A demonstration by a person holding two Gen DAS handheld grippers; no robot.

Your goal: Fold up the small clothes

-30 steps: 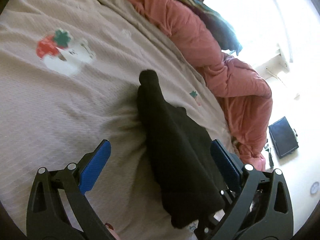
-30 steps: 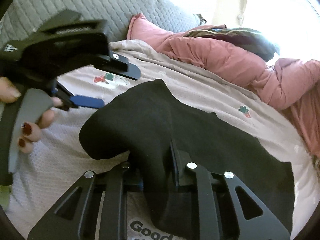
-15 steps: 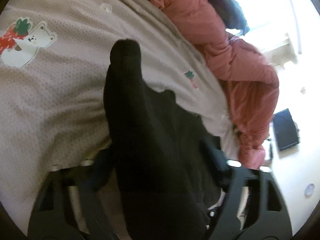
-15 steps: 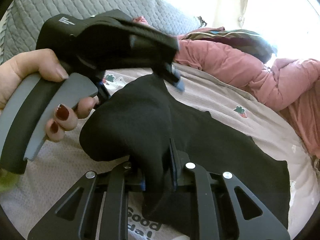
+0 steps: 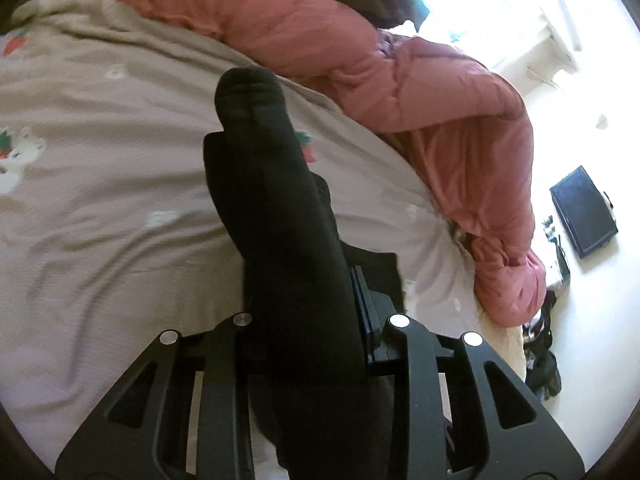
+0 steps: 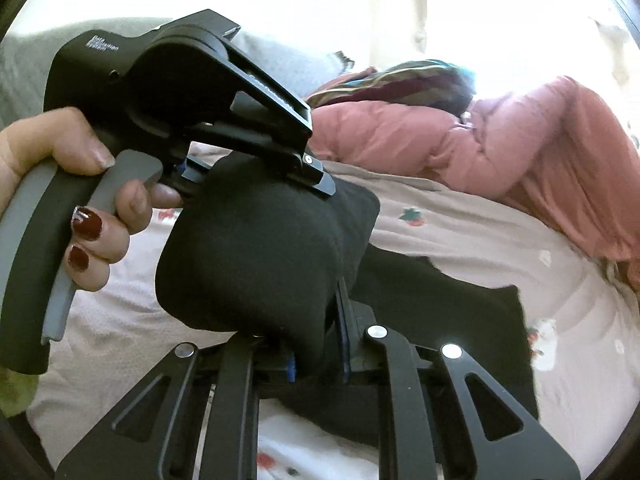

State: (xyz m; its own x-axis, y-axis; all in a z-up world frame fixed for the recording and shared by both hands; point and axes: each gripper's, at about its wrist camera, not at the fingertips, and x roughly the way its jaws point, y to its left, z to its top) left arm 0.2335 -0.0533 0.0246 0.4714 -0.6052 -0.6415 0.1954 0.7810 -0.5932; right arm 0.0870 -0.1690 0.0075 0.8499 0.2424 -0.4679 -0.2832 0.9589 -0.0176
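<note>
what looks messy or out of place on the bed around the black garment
The pink quilted duvet lies bunched in a heap along the far edge of the beige strawberry-print bedsheet, spilling over its side. A dark flat rectangular device sits on the pale floor. The black fabric garment itself is simply pinched in both grippers, half lifted.

Left gripper [image 6: 320, 184] housing: we see small white print in three short lines, too blurred for us to read.
Elsewhere: we find no other writing in either view.

Surfaces: cloth and plastic.
Black garment [image 5: 280, 240] matt knit; bedsheet [image 5: 100, 200] finely textured cloth; pink duvet [image 5: 440, 100] puffy, smooth; claw frame [image 6: 392, 400] matt black plastic.
</note>
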